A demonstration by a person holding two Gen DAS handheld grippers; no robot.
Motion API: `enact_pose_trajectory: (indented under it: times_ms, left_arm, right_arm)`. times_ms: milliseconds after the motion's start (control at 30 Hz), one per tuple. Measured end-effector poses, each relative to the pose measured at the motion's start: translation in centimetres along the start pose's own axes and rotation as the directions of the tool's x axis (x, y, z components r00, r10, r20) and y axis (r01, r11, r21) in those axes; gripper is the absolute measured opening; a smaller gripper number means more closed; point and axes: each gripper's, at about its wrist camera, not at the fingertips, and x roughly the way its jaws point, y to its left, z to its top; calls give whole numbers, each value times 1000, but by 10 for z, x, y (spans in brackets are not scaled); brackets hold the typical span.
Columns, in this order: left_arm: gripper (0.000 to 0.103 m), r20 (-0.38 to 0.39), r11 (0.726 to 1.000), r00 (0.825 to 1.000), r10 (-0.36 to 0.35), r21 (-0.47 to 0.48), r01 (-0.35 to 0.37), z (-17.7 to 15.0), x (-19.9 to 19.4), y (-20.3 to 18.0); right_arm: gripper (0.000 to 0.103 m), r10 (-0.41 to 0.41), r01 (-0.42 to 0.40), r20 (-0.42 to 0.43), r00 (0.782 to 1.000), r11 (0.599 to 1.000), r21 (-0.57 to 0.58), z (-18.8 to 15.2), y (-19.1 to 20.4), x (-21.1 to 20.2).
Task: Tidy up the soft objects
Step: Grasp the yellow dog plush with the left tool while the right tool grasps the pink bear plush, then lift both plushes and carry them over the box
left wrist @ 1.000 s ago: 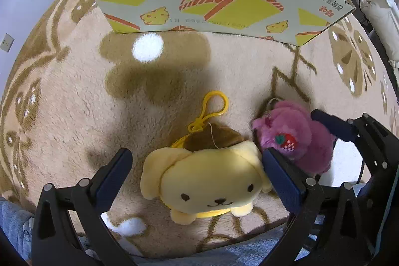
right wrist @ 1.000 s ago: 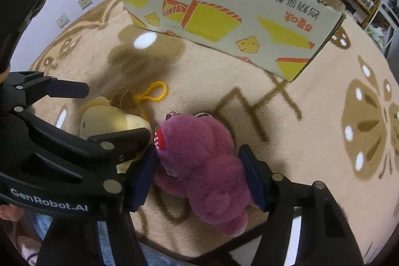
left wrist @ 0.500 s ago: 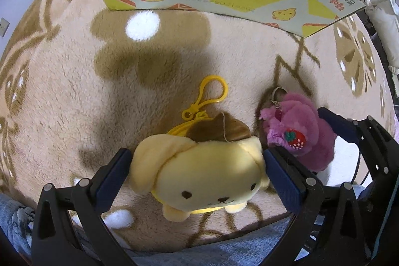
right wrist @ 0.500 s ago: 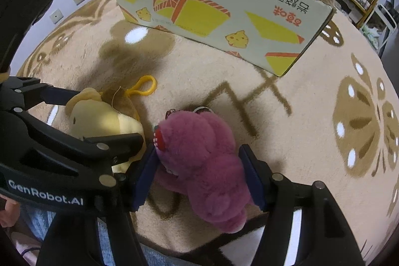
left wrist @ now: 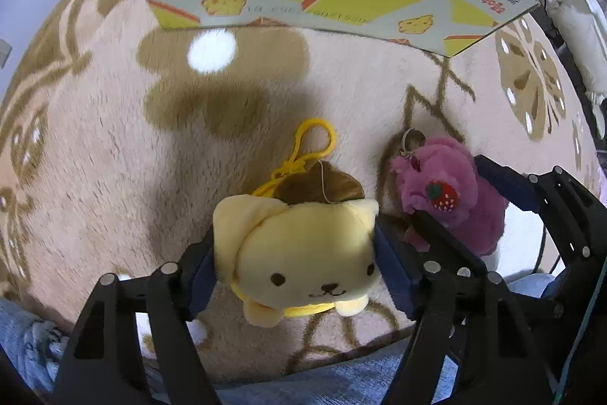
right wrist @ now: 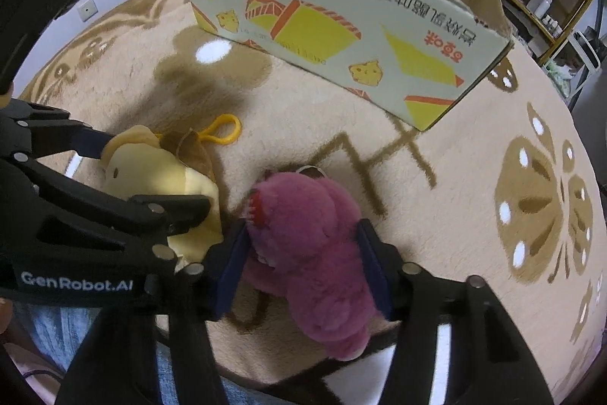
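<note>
**Both plushies gripped, lift pending**

Left gripper (left wrist: 296,264) clamped on yellow dog plush (left wrist: 299,253); right gripper (right wrist: 303,260) squeezing purple plush (right wrist: 311,245). Both low over rug (left wrist: 114,177), side by side. Next, probably: raise, carry over cardboard box (right wrist: 341,37) rim, release inside.

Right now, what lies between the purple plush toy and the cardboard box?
Only bare patterned carpet separates the fuzzy purple plush toy from the printed cardboard box; the right wrist view shows it best.
</note>
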Motion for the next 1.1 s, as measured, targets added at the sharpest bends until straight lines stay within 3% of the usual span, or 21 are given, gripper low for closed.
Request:
enact_pose_trajectory:
  times_ms: [367, 567, 700, 833, 1100]
  left_arm:
    - [63, 90, 999, 995, 33, 9, -34, 9, -15, -6]
    - [63, 168, 994, 980, 107, -29, -104, 15, -32, 4]
    - [63, 231, 988, 961, 152, -27, -150, 22, -45, 6]
    - [63, 287, 989, 947, 145, -37, -141, 24, -62, 12]
    - [63, 404, 985, 899, 168, -28, -172, 25, -97, 8]
  right_arm:
    - [57, -9, 8, 35, 999, 1000, 26, 0, -6, -11]
    - [56, -9, 4, 81, 997, 998, 57, 1, -12, -19]
    - [56, -12, 1, 143, 990, 997, 77, 4, -15, -28]
    - [56, -21, -1, 208, 978, 995, 102, 7, -19, -40]
    - [56, -12, -42, 346, 938, 988, 150, 10, -27, -72]
